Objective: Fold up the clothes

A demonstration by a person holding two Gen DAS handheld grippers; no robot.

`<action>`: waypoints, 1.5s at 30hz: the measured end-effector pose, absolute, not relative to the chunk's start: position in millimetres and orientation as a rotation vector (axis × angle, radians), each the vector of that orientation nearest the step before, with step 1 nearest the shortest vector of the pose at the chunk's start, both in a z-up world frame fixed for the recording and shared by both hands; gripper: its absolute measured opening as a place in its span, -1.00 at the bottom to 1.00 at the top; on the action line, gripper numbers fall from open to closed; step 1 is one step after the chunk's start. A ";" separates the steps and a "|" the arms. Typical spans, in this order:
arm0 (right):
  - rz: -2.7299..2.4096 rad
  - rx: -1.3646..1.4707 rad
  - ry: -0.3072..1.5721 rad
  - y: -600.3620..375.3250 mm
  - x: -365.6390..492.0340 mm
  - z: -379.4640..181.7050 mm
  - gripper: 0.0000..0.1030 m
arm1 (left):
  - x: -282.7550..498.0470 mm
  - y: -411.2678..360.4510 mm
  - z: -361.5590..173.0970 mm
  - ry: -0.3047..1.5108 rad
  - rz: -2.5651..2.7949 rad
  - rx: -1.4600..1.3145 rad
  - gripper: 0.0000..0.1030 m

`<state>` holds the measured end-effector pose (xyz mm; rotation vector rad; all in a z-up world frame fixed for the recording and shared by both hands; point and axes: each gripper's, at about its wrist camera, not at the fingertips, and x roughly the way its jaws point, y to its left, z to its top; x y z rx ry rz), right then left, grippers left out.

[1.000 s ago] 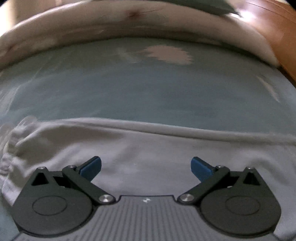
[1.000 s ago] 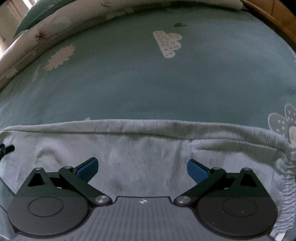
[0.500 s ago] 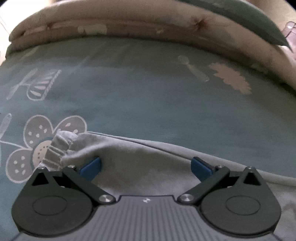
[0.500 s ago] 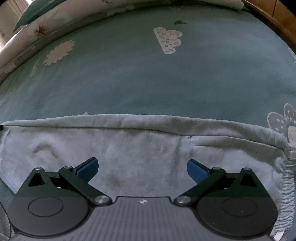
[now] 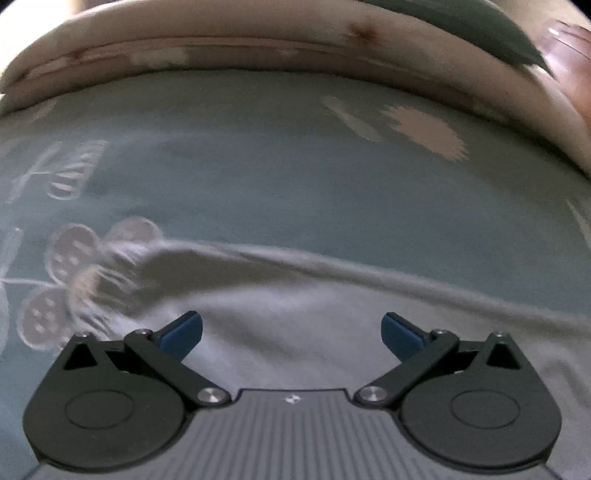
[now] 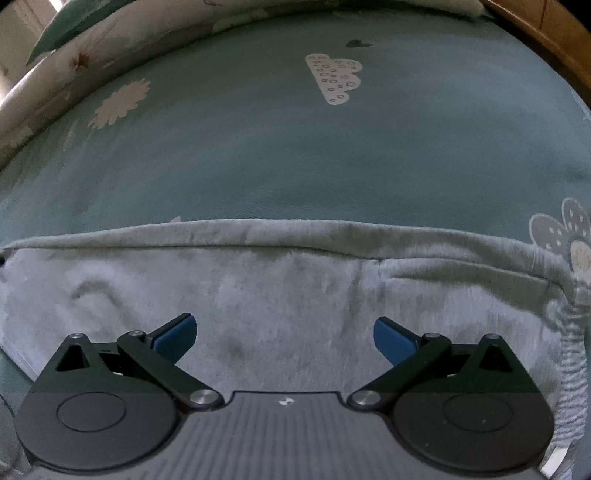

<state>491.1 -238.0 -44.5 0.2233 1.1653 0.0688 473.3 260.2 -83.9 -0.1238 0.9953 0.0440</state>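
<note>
A pale grey garment (image 6: 280, 291) lies flat on the teal bedsheet, its folded far edge running straight across the right wrist view. Its gathered elastic band (image 6: 572, 354) shows at the right. My right gripper (image 6: 284, 338) hovers open over the cloth with nothing between its blue pads (image 6: 175, 336). In the left wrist view the same grey garment (image 5: 295, 325) ends in a ruffled elastic corner (image 5: 107, 288) at the left. Above that end my left gripper (image 5: 291, 334) is open and holds nothing. This view is blurred by motion.
The teal bedsheet (image 6: 295, 155) with white flower and cloud prints stretches beyond the garment. A cream floral quilt roll (image 5: 258, 48) borders the far side, and a wooden bed frame (image 6: 546, 33) shows at the upper right.
The left view swung left to the garment's ruffled corner, then slightly back right. The right gripper barely shifted. Both stayed open.
</note>
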 end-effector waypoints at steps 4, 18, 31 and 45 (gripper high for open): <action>0.081 0.209 1.160 -233.3 486.7 -41.8 1.00 | 463.0 238.8 -102.1 1.050 -0.004 -0.100 0.99; 0.064 0.209 1.118 -247.1 421.7 -1.6 1.00 | 378.3 140.6 -49.5 0.950 -0.188 0.175 0.98; 0.096 0.136 1.248 -227.2 304.9 -15.4 1.00 | 218.1 8.2 -45.9 0.948 -0.629 0.298 0.98; 0.123 0.187 1.335 -236.8 254.7 -78.2 1.00 | 186.1 12.7 -102.0 1.163 -0.580 0.121 0.98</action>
